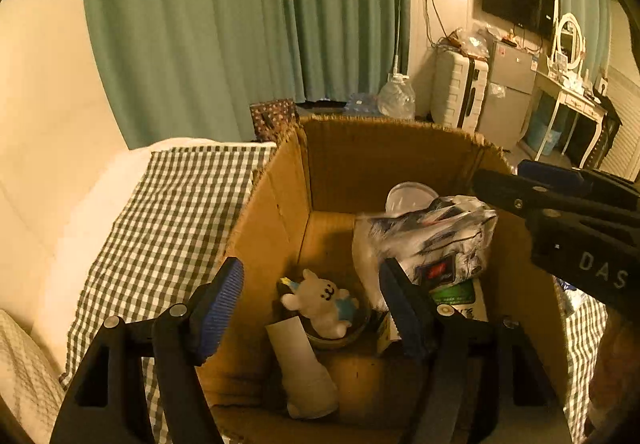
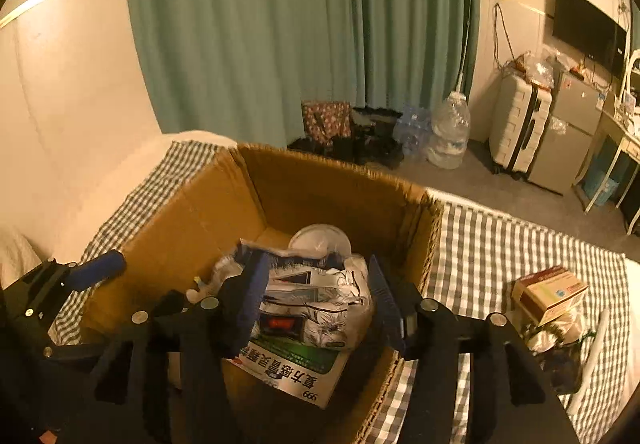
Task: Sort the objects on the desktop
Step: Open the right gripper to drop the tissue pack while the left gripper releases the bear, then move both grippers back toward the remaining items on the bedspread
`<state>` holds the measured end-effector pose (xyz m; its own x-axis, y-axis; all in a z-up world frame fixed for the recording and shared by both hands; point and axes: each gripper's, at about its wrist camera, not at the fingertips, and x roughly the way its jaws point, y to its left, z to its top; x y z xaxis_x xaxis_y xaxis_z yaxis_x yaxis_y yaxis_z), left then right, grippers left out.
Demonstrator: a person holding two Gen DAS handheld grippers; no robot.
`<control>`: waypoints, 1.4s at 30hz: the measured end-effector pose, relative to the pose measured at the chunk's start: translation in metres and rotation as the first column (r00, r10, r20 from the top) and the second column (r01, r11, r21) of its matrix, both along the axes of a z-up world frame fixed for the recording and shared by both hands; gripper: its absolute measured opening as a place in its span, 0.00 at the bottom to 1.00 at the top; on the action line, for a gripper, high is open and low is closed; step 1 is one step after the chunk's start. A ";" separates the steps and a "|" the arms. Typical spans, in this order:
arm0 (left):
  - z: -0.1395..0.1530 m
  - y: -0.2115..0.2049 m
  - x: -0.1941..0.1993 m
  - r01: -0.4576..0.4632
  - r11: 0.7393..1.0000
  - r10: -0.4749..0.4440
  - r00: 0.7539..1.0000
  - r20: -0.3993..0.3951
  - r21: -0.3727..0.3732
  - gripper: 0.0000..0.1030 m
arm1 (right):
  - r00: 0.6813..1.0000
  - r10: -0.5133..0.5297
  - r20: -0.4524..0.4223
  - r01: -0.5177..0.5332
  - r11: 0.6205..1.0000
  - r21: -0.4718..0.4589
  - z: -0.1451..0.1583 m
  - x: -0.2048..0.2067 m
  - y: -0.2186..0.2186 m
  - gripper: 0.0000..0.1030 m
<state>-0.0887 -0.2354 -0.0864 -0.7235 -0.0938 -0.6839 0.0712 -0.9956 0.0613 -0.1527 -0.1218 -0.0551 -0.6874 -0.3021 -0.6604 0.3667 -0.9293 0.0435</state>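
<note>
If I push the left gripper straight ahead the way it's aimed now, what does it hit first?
Most likely the white bear toy in the cardboard box, lying centred between the open left gripper fingers. Depth is hard to judge; the white tube beneath might touch first.

A brown cardboard box [image 2: 208, 204] is seen on a cloth [image 2: 500, 244] checked in green and white. A white toy bear [image 1: 320, 302] with a bit of blue on it is seen in the box. A crinkly packet [image 2: 320, 296] is printed in white, black and blue, with a red patch. Under it, a white and green box [image 2: 296, 368] is seen. The grippers [image 1: 312, 304] are black, with blue pads [image 1: 220, 308]. The curtain [image 1: 224, 24] is coloured green. A red and cream carton [image 2: 550, 292] is seen on the cloth.
</note>
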 end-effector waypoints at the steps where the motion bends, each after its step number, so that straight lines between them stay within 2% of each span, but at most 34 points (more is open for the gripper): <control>1: 0.005 -0.001 0.001 -0.005 1.000 0.005 1.000 -0.008 0.002 0.72 | 1.000 0.002 -0.009 -0.002 1.000 0.003 0.004 0.002 0.000 0.51; 4: 0.019 0.000 0.008 -0.009 1.000 0.010 0.999 -0.032 0.012 0.72 | 0.999 -0.008 -0.039 0.009 1.000 0.003 0.020 0.011 0.004 0.51; 7: 0.036 0.005 0.016 -0.012 1.000 0.013 0.998 -0.066 0.009 0.80 | 0.998 -0.028 -0.059 0.028 1.000 -0.009 0.036 0.021 0.014 0.51; 12: 0.066 0.020 0.031 -0.003 1.000 0.004 0.993 -0.118 0.010 0.82 | 0.994 -0.069 -0.086 0.068 0.998 -0.016 0.062 0.044 0.033 0.51; 13: 0.075 0.025 0.036 0.003 1.000 -0.002 0.991 -0.135 0.007 0.85 | 0.993 -0.076 -0.093 0.075 0.997 -0.016 0.068 0.048 0.037 0.51; 14: 0.082 0.029 0.040 0.005 1.000 -0.004 0.988 -0.152 0.002 0.94 | 0.991 -0.084 -0.106 0.082 0.996 -0.018 0.074 0.054 0.043 0.51; 16: 0.097 0.040 0.051 0.001 1.000 -0.004 0.979 -0.202 -0.016 0.99 | 0.987 -0.104 -0.126 0.102 0.995 -0.016 0.086 0.064 0.052 0.51; 18: 0.111 0.050 0.060 0.015 1.000 -0.020 0.974 -0.227 -0.023 0.99 | 0.982 -0.123 -0.143 0.120 0.992 -0.026 0.098 0.075 0.064 0.51; 25: 0.149 0.080 0.091 0.037 0.999 -0.038 0.954 -0.297 -0.011 1.00 | 0.955 -0.187 -0.230 0.181 0.982 -0.048 0.138 0.123 0.112 0.63; 36: 0.178 0.132 0.123 0.078 0.997 -0.076 0.939 -0.335 -0.007 1.00 | 0.924 -0.292 -0.249 0.283 0.956 -0.073 0.162 0.178 0.206 0.66; 42: 0.190 0.165 0.140 0.101 0.994 -0.105 0.924 -0.368 -0.028 1.00 | 0.909 -0.329 -0.256 0.317 0.944 -0.090 0.174 0.203 0.240 0.68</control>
<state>0.0515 -0.0703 0.1032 -0.9303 -0.0100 -0.3667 -0.0125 -0.9982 0.0591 0.0507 0.1183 0.1184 -0.8996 -0.0592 -0.4326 0.0504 -0.9982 0.0316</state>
